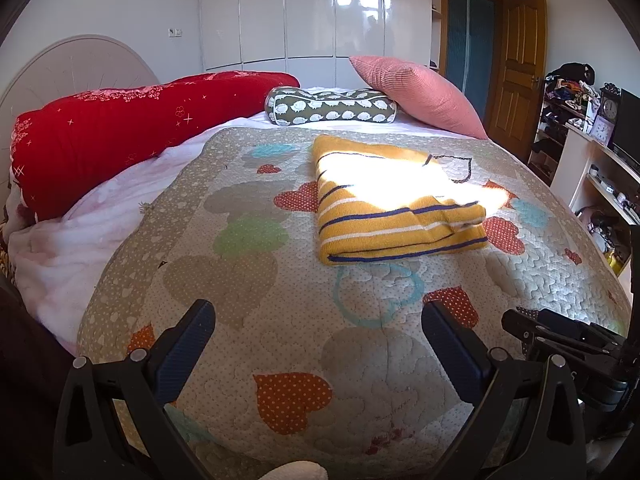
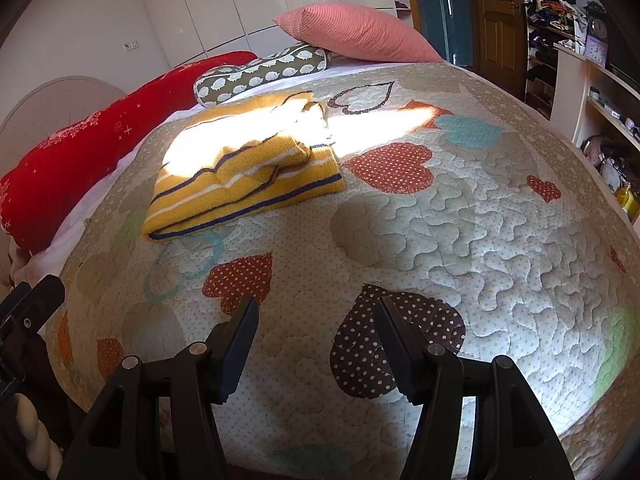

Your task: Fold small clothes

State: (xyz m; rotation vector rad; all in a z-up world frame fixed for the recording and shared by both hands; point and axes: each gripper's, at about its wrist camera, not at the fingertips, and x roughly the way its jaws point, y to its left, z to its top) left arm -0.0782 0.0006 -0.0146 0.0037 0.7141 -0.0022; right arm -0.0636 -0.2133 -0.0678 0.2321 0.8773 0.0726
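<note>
And here we are with the yellow striped sweater (image 1: 394, 200) lying folded into a compact, layered rectangle on the quilt (image 1: 280, 272) of the bed, a bright patch of sun across its top. From the left wrist view it sits at about one o'clock, well ahead of the left gripper (image 1: 318, 344), whose jaws stand wide apart with nothing between them. From the right wrist view the same bundle lies at about eleven o'clock, well clear of the right gripper (image 2: 316, 344), its jaws apart too and holding nothing. Neither tool touches the cloth. By the look of it, this garment is done: edges stacked, sleeves tucked in, though the top layer sits a little rumpled. No other loose small clothes show on the quilt, so little seems left here.
</note>
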